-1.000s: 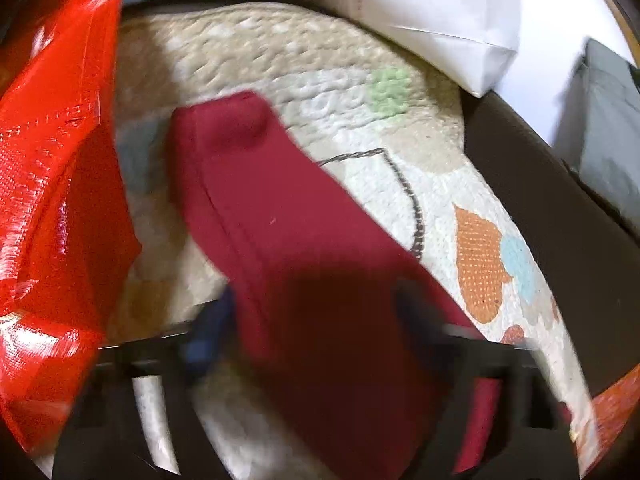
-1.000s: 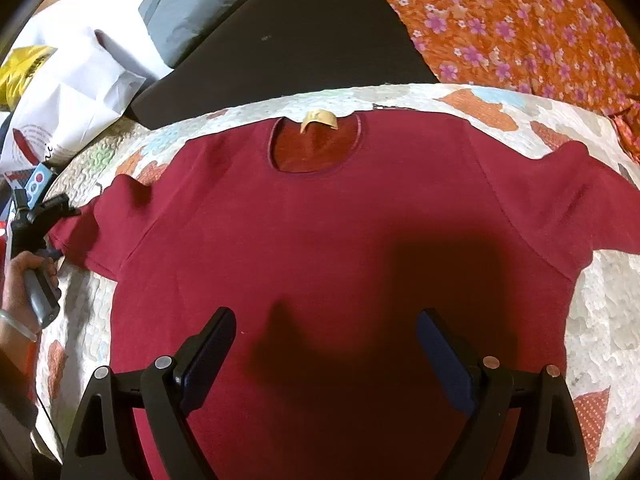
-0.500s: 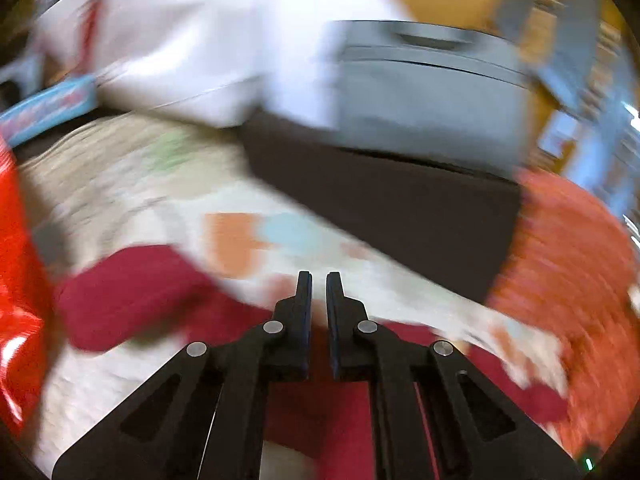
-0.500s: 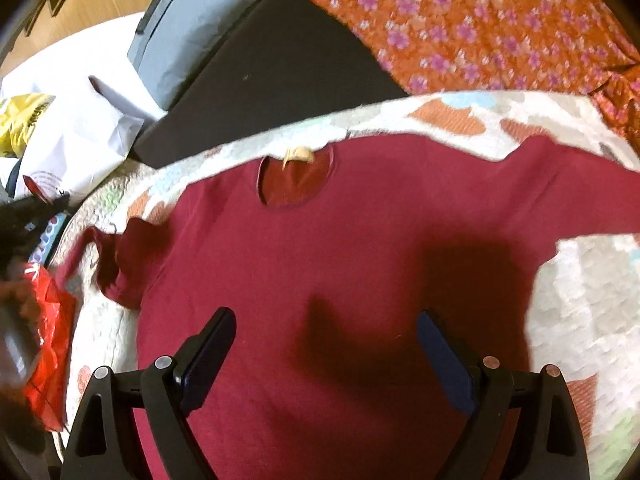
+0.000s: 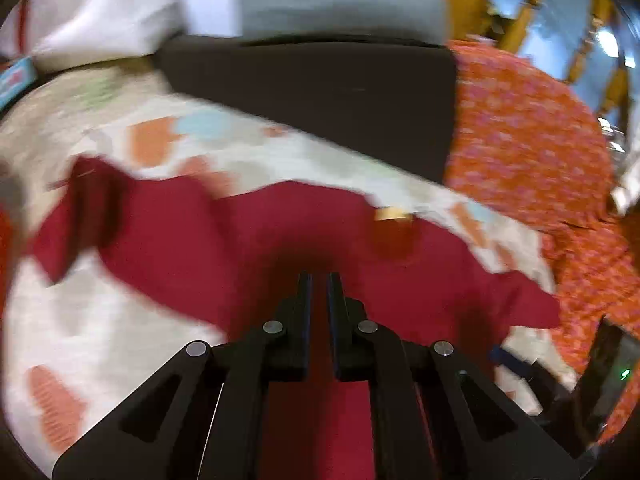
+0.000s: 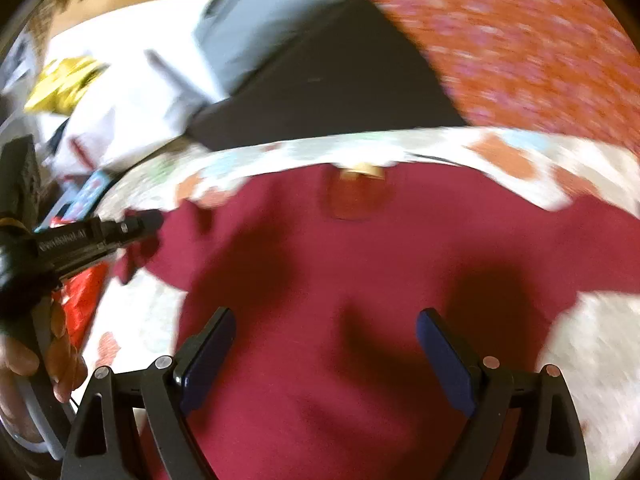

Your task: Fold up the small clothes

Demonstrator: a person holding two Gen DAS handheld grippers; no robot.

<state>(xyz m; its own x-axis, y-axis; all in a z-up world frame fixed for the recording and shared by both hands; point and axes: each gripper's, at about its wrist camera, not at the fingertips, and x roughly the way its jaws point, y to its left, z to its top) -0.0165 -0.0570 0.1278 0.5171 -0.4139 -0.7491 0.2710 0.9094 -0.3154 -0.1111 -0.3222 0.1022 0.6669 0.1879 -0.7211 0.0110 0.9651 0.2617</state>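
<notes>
Only the right cam shows the left gripper [image 6: 154,218] pinching the shirt [image 6: 360,300] sleeve; right gripper [image 6: 326,354] hangs wide open above the shirt.

One maroon shirt [image 6: 360,280], one patterned quilt [image 6: 592,344], two claws.

Matt maroon cloth shirt [image 6: 340,300]

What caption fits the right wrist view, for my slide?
Open right tongs hover over a dark red shirt spread on a patterned quilt, left tongs at its sleeve.
</notes>
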